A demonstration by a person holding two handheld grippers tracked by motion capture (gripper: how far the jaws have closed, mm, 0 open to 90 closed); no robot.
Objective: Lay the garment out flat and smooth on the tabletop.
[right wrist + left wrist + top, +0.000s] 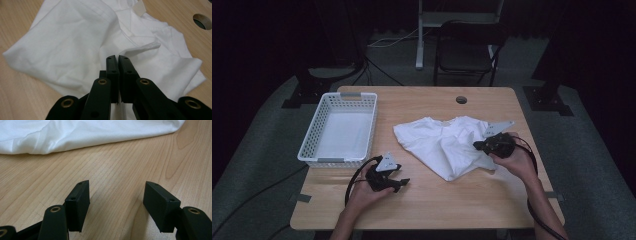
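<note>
Wooden table (432, 200), white basket (339, 127) at left. Right gripper (118, 60) jaws pinched on the white shirt (447, 140). Left gripper (116, 192) jaws wide, nothing between them, resting on the table beside the shirt.

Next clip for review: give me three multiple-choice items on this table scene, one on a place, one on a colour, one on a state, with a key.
1. Where does the basket stand on the table?
A. far right
B. left side
C. on the garment

2. What colour is the garment?
A. white
B. red
C. black

3. How do the left gripper's jaws stand?
A. shut on cloth
C. shut on nothing
B. open over bare wood

Key:
1 B, the high view shows it left of the garment.
2 A, it is white in every view.
3 B, the left gripper view shows bare wood between its parted jaws, while the right gripper has its jaws together over the garment.
</note>
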